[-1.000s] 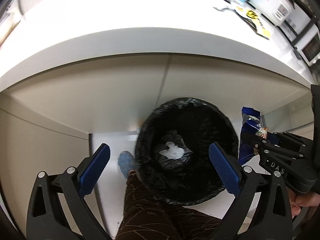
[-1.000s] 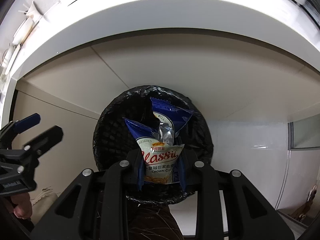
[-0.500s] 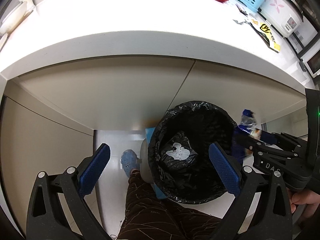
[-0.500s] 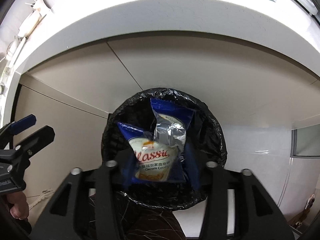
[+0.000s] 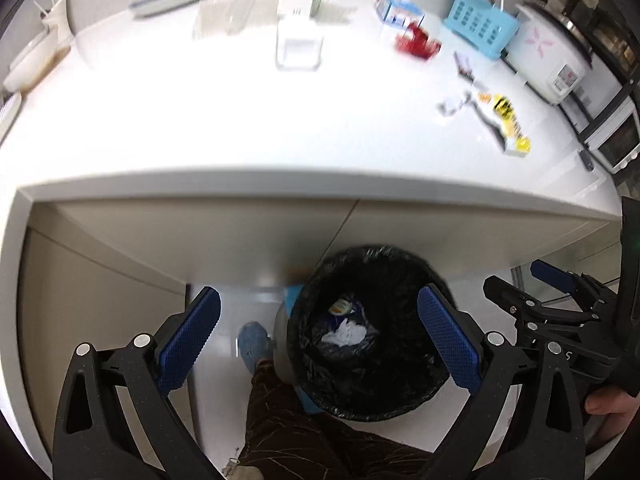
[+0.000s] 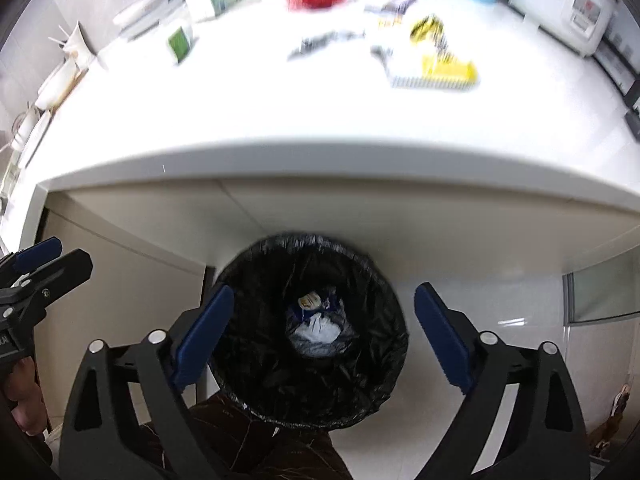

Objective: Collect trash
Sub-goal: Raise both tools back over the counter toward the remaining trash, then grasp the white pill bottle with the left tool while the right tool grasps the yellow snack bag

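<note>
Your right gripper has just been opening and its jaws stand wide with nothing between them; the blue cookie packet lies at the bottom of the black-lined bin, beside a white crumpled wad. Your left gripper is spread wide too, empty, above the same bin. The bin sits on pale floor tiles under the edge of a white counter. Up there, blurred: a yellow wrapper, a red wrapper, a light blue basket and a rice cooker.
</note>
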`<state>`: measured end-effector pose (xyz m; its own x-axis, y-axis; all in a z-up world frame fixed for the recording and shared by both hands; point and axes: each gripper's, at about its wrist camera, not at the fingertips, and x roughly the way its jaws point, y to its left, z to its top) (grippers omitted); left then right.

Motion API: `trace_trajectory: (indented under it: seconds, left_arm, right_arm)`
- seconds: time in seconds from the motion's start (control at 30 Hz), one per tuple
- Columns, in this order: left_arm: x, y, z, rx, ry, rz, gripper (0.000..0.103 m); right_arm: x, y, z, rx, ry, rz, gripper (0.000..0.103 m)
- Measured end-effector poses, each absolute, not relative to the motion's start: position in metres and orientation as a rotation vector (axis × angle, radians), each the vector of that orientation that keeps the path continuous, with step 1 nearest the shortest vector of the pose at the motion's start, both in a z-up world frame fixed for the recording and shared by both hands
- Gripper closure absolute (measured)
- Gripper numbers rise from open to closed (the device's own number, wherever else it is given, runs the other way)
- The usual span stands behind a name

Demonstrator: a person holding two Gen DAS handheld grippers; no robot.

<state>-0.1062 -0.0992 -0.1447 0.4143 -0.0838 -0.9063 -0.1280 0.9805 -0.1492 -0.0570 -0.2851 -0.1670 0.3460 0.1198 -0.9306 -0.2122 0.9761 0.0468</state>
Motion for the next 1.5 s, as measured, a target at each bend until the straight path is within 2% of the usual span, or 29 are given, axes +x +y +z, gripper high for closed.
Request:
trace_trajectory:
  seconds: [0.4,0.83,1.33,1.5]
  left_arm:
    - [-0.064,-0.083,-0.096,-0.198,1.108,0.043,0.006]
    - [-0.003,-0.053,-0.075,-0.193,1.111,0.076,0.006]
    - [0.078,-0.037,-0.099,-0.166,1.183,0.082,0.006]
    - [0.101,-0.032,-0.117,-0.179,1.234,0.088,0.007]
  right_arm:
    - [-0.014,-0.298,-0.109,-0.058,1.102,0.185,0.012]
    - [0.055,-0.315,-0.084,-0.023,1.064,0.113,0.012]
    - [0.117,-0.337,-0.104,0.008,1.146,0.012,0.013]
    - [0.13,-0.339,-0.117,0.026,1.19,0.011,0.023]
